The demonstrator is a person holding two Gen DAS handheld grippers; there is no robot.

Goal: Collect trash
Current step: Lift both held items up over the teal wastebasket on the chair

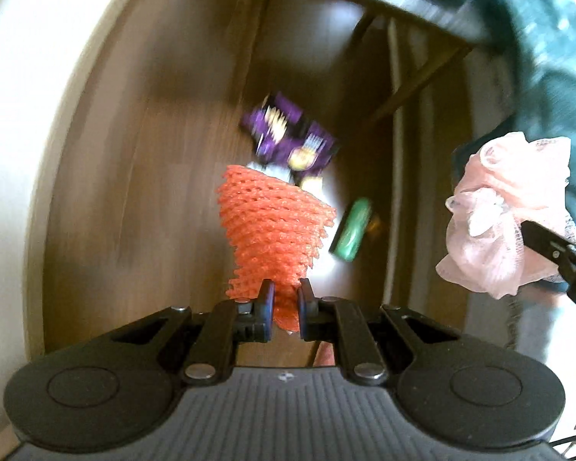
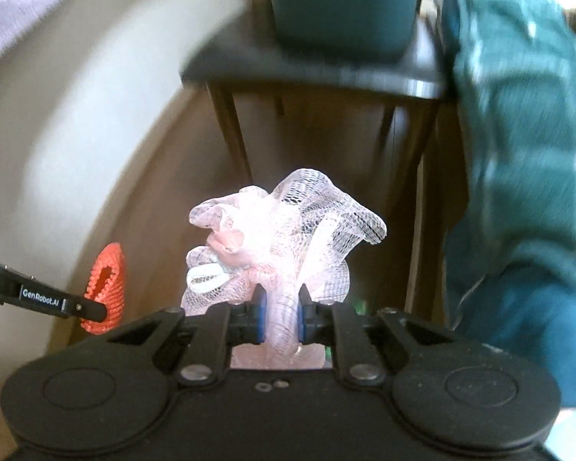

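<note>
My left gripper (image 1: 286,305) is shut on an orange foam net sleeve (image 1: 272,230), which hangs high above the wooden floor. The same orange sleeve (image 2: 107,288) shows at the left of the right wrist view, pinched by the left gripper's finger (image 2: 69,305). My right gripper (image 2: 282,317) is shut on a pink mesh ball (image 2: 280,238). That pink mesh ball (image 1: 499,223) also appears at the right edge of the left wrist view. On the floor below lie a purple snack wrapper (image 1: 288,142) and a green can (image 1: 351,230).
A dark side table (image 2: 326,69) stands ahead with a teal bin (image 2: 341,4) on it. A teal patterned cloth (image 2: 518,153) hangs at the right. A pale wall (image 2: 57,134) curves along the left. The wooden floor (image 1: 134,192) lies far below.
</note>
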